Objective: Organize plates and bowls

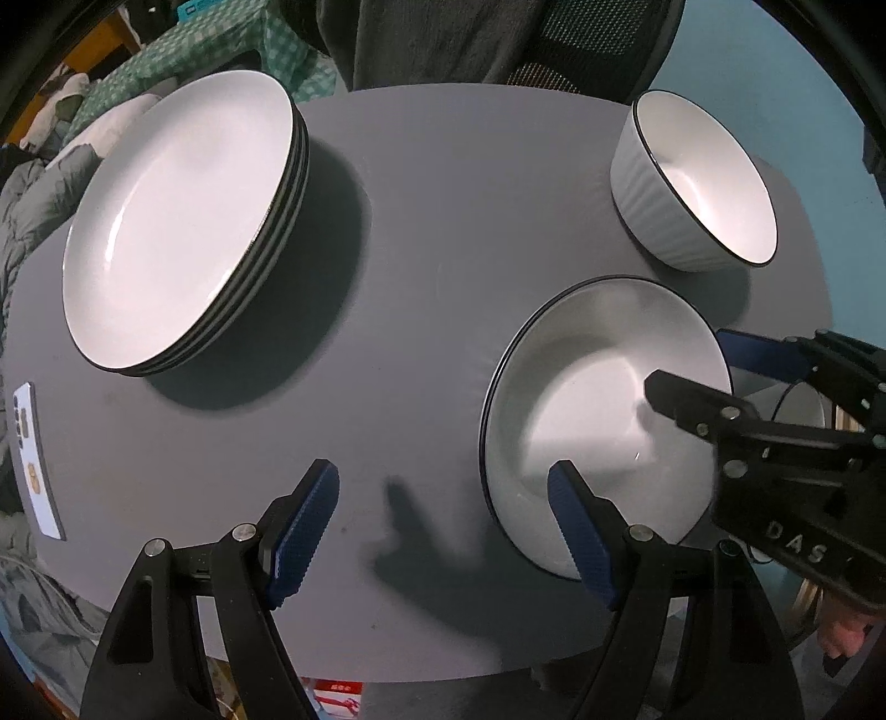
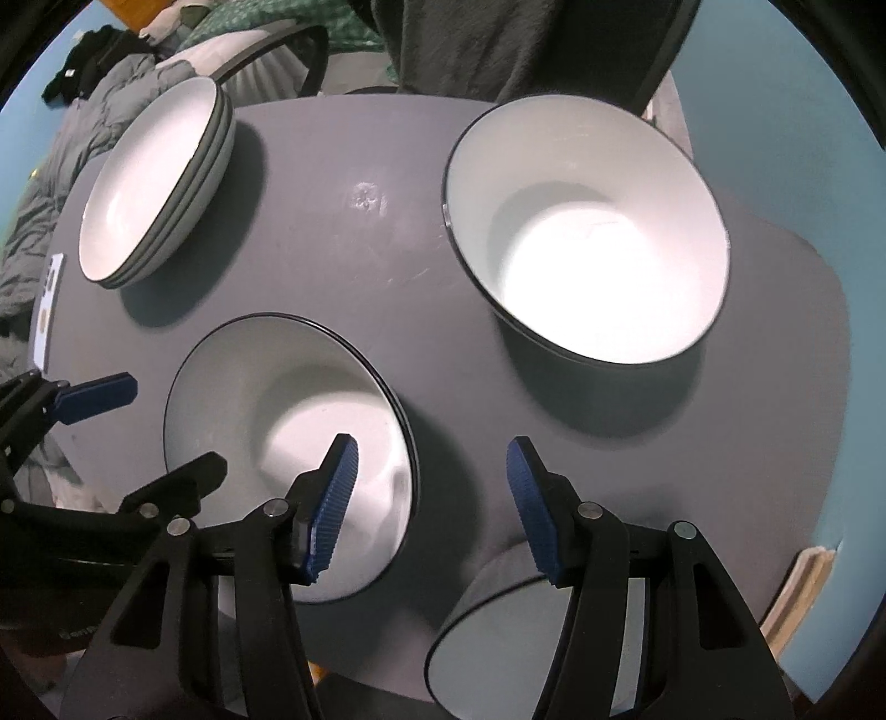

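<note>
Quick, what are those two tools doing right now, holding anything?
Left tool: open, holding nothing, one finger over the plate edge.
Right tool: open, holding nothing, straddling that plate's rim.

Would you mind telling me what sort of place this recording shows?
Probably a lived-in room at home: a grey table with stacked plates, a mesh chair and a puffy jacket behind.

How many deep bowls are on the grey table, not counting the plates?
2. One ribbed white bowl stands at the far right of the table. A second bowl sits at the near edge, below the right gripper, partly hidden.
</note>
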Motion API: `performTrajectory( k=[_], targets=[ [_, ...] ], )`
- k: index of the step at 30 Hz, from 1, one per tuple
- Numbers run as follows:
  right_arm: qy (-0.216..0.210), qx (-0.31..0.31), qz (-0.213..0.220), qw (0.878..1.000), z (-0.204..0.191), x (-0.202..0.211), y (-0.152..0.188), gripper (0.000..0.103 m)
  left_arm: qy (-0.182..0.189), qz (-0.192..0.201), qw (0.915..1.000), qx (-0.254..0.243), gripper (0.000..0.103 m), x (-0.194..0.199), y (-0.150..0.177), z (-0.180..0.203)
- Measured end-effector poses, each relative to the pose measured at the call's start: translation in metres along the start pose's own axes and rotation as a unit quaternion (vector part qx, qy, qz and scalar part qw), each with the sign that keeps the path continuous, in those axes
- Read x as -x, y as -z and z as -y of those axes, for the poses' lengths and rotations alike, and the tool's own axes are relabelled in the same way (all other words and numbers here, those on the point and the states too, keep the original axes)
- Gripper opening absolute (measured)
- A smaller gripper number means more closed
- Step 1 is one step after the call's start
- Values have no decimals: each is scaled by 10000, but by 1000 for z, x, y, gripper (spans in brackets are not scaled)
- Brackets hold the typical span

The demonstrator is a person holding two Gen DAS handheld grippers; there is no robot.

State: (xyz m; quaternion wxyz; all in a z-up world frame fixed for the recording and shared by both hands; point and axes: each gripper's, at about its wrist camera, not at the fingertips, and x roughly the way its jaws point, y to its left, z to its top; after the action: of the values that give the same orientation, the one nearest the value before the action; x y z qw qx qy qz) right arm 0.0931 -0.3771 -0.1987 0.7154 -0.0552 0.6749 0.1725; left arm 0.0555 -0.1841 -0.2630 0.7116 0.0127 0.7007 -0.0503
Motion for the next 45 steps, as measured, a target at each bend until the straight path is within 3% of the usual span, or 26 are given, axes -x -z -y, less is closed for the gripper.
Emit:
performTrajectory(
  k=[3,10,13,21,34,45],
  targets=[
    [-21,43,-71,10000,-1,-5,2,50,48,-72,9999,61,76,-3,0,-2],
    [-218,-137,-300,9992,2,-18,2,30,143,-261,9995,68,48,-12,2,-9],
    [-338,-256,-365,9984,9,-23,3,21,223,-327,9992,40,42,-16,1,-9],
    [-369,-563,-436,9968,12,-19,6,15,200,-326,9989,-261,19,-14,3,-8],
    [-786,-883,-587,9913,-1,-18,32,12,42,-362,9983,-460,17,-14,3,-28],
    [-729,-1379,-446,9867,25,-12,34,12,300,-409,9972,-549,16,-18,-9,-22]
  ],
)
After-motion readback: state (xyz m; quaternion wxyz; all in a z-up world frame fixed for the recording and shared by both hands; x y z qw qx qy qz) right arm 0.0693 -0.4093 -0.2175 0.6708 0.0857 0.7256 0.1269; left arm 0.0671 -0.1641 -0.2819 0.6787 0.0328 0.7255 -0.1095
